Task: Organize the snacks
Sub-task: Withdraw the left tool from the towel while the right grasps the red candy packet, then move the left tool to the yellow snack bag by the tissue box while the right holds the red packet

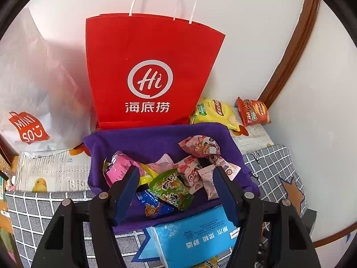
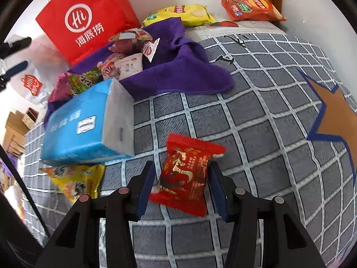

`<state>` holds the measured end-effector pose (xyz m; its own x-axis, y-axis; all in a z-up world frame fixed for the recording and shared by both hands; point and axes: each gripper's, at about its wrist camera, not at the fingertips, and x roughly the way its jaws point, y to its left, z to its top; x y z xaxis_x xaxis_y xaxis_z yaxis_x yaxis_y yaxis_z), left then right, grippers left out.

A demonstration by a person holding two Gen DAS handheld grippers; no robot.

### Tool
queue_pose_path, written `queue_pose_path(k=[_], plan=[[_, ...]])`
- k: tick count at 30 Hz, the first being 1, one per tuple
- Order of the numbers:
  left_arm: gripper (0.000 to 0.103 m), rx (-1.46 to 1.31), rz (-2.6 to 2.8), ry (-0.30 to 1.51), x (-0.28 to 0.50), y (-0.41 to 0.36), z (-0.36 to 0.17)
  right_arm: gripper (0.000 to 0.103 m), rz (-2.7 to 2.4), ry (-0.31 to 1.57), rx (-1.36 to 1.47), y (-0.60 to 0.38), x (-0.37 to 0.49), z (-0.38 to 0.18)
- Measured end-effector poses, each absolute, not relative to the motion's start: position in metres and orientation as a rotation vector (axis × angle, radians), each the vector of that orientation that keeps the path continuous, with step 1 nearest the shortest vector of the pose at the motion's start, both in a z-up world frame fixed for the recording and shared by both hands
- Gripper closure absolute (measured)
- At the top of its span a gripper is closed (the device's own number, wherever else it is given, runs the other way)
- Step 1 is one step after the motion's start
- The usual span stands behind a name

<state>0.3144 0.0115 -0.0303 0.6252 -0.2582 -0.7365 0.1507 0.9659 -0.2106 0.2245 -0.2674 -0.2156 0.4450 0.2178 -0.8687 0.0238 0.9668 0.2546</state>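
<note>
Several small snack packets (image 1: 169,185) lie in a pile on a purple cloth (image 1: 142,140), also seen in the right wrist view (image 2: 187,76). My left gripper (image 1: 176,189) is open and empty, hovering over the pile near a green packet (image 1: 171,188). My right gripper (image 2: 180,183) is open, its fingers on either side of a red snack packet (image 2: 187,174) that lies on the grey checked cover (image 2: 256,134). A yellow snack packet (image 2: 75,182) lies left of it. A yellow chip bag (image 1: 214,112) and an orange chip bag (image 1: 253,111) lie by the wall.
A red paper bag (image 1: 151,67) stands against the wall behind the cloth, a white Miniso bag (image 1: 33,102) to its left. A blue tissue pack (image 2: 84,125) lies at the cloth's near edge. Newspaper (image 1: 51,172) covers the back of the surface.
</note>
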Motion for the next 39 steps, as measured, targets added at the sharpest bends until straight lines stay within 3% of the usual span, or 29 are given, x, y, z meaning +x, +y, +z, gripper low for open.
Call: queue_pose_path(k=[2, 3, 13, 28, 39], plan=[[0.037, -0.129, -0.235, 0.867, 0.315, 0.011, -0.031, 0.056, 0.100, 1.087, 0.186, -0.260, 0.226, -0.217], [0.037, -0.125, -0.234, 0.869, 0.315, 0.010, -0.032, 0.063, 0.093, 1.078, 0.147, -0.256, 0.226, -0.216], [0.037, -0.106, -0.227, 0.861, 0.314, 0.002, -0.033, 0.064, 0.105, 0.873, -0.010, -0.245, 0.195, -0.226], [0.037, -0.055, -0.199, 0.840, 0.297, -0.017, -0.027, 0.062, 0.134, 0.885, 0.052, -0.251, 0.199, -0.226], [0.037, -0.072, -0.169, 0.908, 0.229, -0.001, -0.067, 0.063, 0.138, 0.878, 0.085, -0.257, 0.195, -0.224]])
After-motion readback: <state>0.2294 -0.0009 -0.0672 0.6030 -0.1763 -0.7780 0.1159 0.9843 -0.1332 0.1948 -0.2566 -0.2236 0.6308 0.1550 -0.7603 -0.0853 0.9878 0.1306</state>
